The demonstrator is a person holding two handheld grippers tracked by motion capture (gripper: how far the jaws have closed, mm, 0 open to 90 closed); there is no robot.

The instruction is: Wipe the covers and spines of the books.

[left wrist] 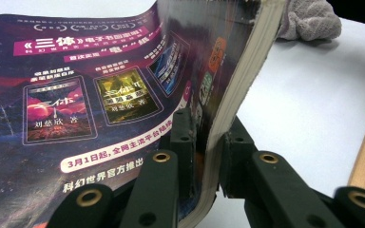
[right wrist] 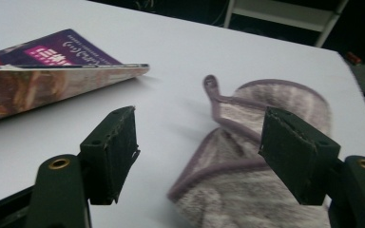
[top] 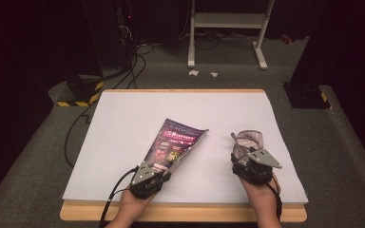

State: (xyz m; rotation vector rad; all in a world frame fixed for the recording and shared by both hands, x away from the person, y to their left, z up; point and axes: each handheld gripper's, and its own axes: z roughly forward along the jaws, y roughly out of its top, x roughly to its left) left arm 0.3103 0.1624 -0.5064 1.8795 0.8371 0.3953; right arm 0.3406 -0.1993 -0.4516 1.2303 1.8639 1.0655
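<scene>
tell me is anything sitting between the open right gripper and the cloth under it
Nothing visible does. The right gripper hangs open just above the grey cloth, with only bare white table around it. The magazine lies off to the side.

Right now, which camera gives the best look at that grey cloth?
The right gripper view: the cloth lies crumpled close ahead of the open right hand-held gripper, its purple edging and hanging loop clear. The high view shows it small, partly behind that gripper. The left gripper view catches one corner past the magazine.
</scene>
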